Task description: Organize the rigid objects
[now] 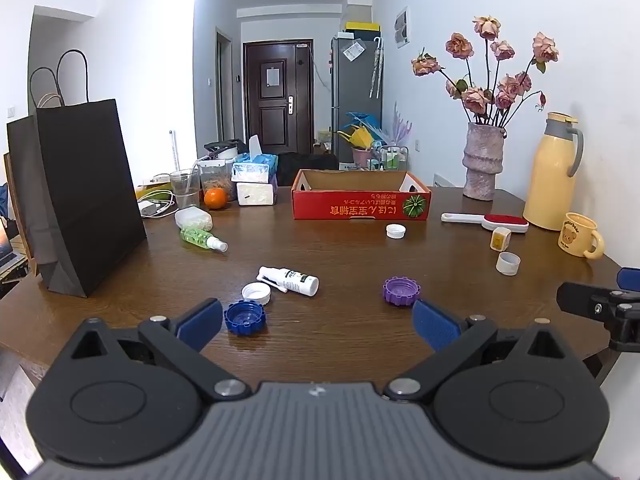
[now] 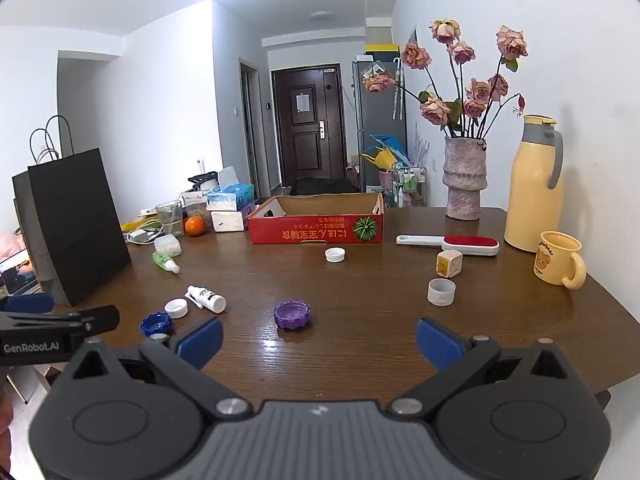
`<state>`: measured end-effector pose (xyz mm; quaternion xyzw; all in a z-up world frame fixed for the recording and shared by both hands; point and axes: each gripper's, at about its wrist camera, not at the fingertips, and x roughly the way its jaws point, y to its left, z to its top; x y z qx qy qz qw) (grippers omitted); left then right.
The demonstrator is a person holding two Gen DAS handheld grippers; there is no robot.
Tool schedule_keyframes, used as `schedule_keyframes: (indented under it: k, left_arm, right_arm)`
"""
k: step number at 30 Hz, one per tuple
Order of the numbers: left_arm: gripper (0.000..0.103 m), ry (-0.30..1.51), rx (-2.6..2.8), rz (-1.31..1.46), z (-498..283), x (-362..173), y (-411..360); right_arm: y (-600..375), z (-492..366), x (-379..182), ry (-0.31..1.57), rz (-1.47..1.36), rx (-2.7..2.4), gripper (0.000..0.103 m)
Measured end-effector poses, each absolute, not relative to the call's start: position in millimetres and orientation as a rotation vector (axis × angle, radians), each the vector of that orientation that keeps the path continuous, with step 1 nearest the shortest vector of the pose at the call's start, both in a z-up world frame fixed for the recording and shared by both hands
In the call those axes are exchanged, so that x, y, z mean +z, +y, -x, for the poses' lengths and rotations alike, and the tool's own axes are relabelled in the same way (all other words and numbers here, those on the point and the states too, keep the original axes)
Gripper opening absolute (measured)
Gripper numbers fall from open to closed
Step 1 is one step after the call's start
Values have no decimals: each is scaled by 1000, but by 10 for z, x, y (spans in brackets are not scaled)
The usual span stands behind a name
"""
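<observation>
Small items lie scattered on a brown wooden table (image 1: 340,252). Close to my left gripper (image 1: 318,324) are a blue cap (image 1: 245,317), a white cap (image 1: 256,293), a white spray bottle (image 1: 294,279) on its side and a purple cap (image 1: 401,291). Farther off sit another white cap (image 1: 395,231), a short white cup (image 1: 507,263), a small yellow-and-white block (image 1: 500,239) and a red lint brush (image 1: 486,222). A red cardboard box (image 1: 360,200) stands open at the back. Both grippers are open and hold nothing. My right gripper (image 2: 319,340) hovers just behind the purple cap (image 2: 292,314).
A black paper bag (image 1: 80,200) stands at the left. Behind it are a green spray bottle (image 1: 202,238), a white pill bottle (image 1: 194,218), an orange (image 1: 215,198), a glass and tissue packs. At the right stand a vase of roses (image 1: 482,160), a yellow thermos (image 1: 554,172) and a yellow mug (image 1: 578,234).
</observation>
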<state>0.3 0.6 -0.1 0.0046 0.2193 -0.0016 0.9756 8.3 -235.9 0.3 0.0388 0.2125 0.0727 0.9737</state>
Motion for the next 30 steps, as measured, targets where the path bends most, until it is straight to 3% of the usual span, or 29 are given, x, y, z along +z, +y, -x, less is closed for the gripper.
schedule_keyframes:
  k: [30]
  left_arm:
    - [103, 442, 4, -17, -4, 32, -28]
  right_arm:
    - [-2343, -70, -12, 431, -71, 144, 103]
